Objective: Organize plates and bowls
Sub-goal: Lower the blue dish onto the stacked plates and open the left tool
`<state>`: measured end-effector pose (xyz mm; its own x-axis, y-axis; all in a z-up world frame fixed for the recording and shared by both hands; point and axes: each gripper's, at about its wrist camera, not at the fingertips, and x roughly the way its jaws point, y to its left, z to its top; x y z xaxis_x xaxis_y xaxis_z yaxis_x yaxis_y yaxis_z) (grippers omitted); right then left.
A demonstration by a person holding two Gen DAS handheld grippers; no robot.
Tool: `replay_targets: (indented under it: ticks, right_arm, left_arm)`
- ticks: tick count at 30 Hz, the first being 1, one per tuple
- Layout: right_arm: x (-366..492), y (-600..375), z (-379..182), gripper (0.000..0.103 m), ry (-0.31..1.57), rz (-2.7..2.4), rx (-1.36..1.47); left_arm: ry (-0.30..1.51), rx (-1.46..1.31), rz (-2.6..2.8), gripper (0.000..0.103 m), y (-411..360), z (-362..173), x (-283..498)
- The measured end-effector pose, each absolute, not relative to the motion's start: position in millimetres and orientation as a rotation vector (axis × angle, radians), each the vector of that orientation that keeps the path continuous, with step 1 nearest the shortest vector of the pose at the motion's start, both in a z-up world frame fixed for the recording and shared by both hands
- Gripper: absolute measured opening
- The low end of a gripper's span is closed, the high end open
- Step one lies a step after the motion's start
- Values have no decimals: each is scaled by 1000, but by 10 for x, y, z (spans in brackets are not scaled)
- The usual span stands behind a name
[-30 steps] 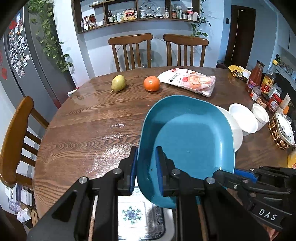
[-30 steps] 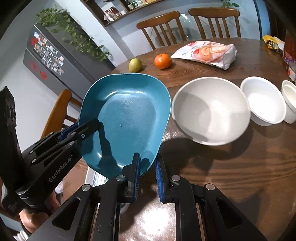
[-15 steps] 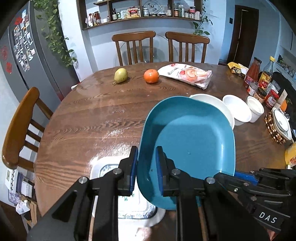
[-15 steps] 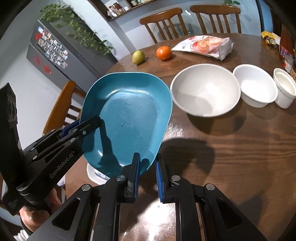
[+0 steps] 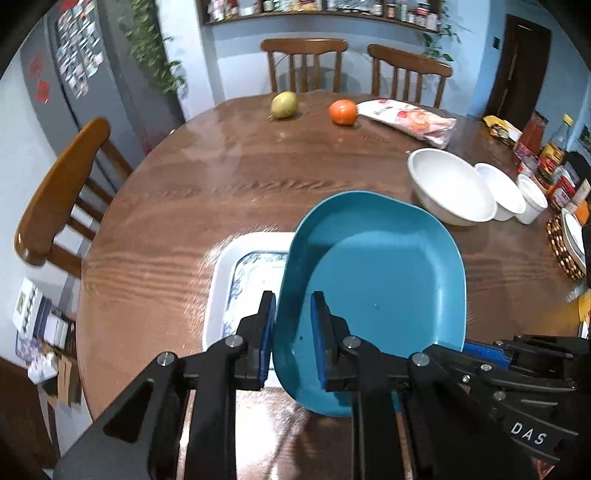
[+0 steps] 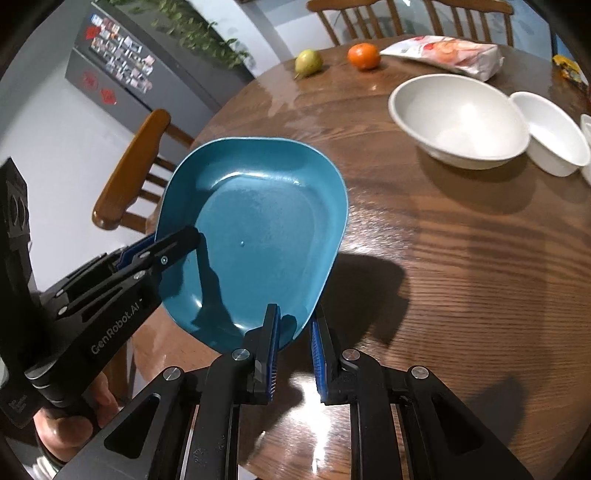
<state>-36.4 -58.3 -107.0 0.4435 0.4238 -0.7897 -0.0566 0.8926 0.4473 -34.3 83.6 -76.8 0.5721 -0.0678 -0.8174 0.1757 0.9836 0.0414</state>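
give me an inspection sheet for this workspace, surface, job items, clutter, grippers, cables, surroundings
Surface: round dark wooden table, glossy with glare.
Job's things: teal rounded-square plate held off the table, partly above a white rectangular patterned plate; large white bowl, medium white bowl and small white cup in a row.
Clutter: green pear, orange, printed snack bag, sauce bottles and jars.
Grippers: left gripper and right gripper each clamp the teal plate's rim.
Cables: nothing seen.
Surroundings: wooden chairs, grey fridge with magnets, wall shelf.
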Motion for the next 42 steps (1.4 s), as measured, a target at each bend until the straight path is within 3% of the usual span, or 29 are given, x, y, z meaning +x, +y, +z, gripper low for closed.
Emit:
replay_targets:
  ticks: [20,39,41,42]
  right_arm:
    - [1,-180,-1296,18,1146,308,282]
    - [105,86,-1280,30,1132,265,167]
    - [111,134,-1270,32,1133,260,137]
    - [109,158,-1265,32,1134,256,117]
  left_arm:
    - [1054,71,-74,18,1247,-1176,-46]
    - [1092,124,-81,19,1280,-1323,54]
    - [1085,132,-82,24,1272,-1296,57]
    - [1083,130,-88,32,1263,-1277,57]
